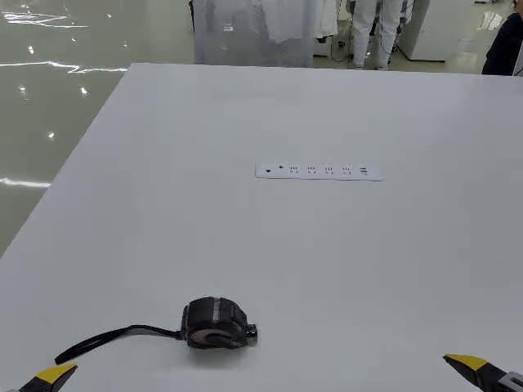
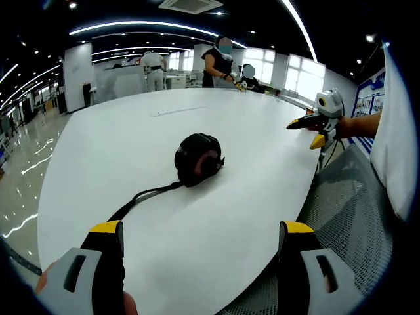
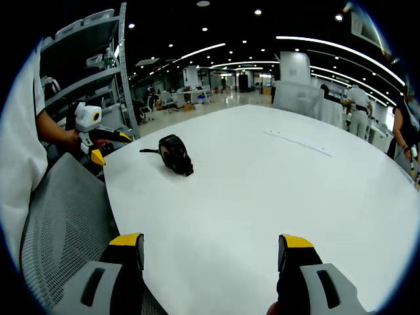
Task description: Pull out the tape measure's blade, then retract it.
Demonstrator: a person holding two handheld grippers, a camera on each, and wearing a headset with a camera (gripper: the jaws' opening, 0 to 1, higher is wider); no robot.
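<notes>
Smooth and matt, a white desk (image 1: 392, 269) bears a tape measure (image 1: 215, 323) in a dull black casing, rubbery by the look (a grey band crosses its top), trailing a limp black strap (image 1: 155, 330). A white plastic power strip (image 1: 317, 171) sits in the desk's top. The floor (image 1: 49, 98) is glossy, mirroring ceiling lights. The left tongs (image 2: 202, 231) and right tongs (image 3: 210, 241) show yellow plastic tips on black; a chair (image 2: 341, 216) wears grey mesh cloth.

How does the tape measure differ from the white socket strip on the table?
The tape measure is black and rounded; the socket strip is white, flat and long. The tape measure lies near the person's edge, the socket strip farther back. Both rest on the white table.
</notes>
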